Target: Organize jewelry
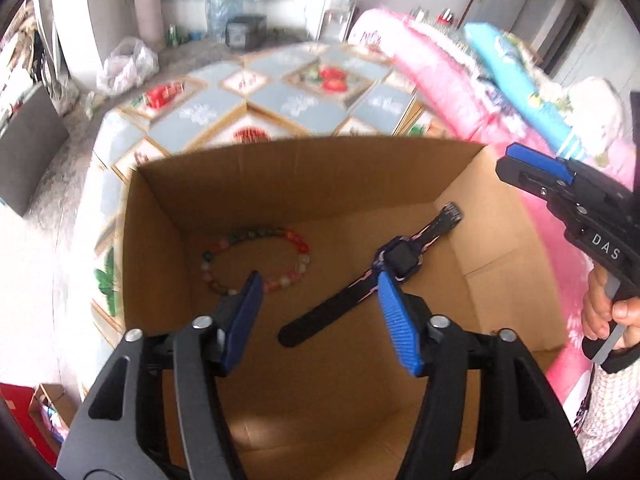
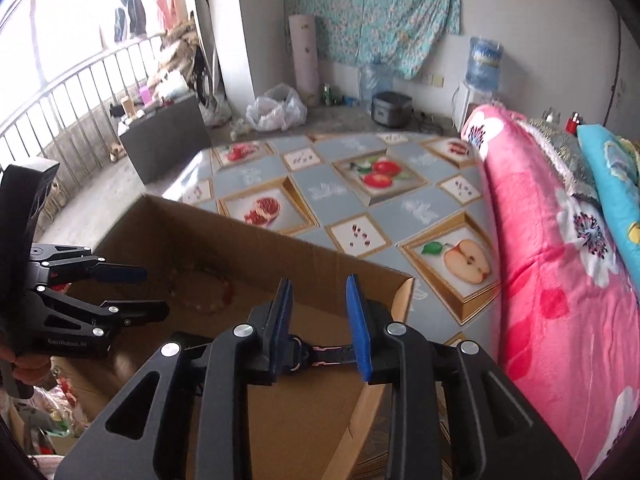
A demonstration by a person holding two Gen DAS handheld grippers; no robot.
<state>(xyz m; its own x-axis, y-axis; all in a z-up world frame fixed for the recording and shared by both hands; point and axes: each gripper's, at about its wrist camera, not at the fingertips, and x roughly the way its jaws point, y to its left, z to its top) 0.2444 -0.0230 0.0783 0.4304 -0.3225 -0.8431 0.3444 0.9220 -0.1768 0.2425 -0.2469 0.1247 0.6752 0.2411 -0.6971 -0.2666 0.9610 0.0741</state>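
An open cardboard box [image 1: 288, 176] stands on the table. On its floor lie a bracelet of coloured beads [image 1: 256, 260] at the left and a black wristwatch [image 1: 398, 258] with pink-trimmed straps at the right. My left gripper [image 1: 320, 284] hangs open over the box floor, its right fingertip close above the watch face, with nothing pressed between the pads. My right gripper [image 2: 320, 286] is open over the box's near right corner [image 2: 400, 280]; the watch strap [image 2: 324, 354] shows below, between its fingers, untouched. The other gripper appears in each view: right [image 1: 516, 160], left [image 2: 144, 292].
A tablecloth with fruit pictures [image 2: 360, 196] covers the table beyond the box. A folded pink blanket [image 2: 560, 260] and a blue pillow [image 2: 616, 184] lie along the right. A plastic bag [image 2: 276, 108] and a water dispenser [image 2: 480, 80] stand by the far wall.
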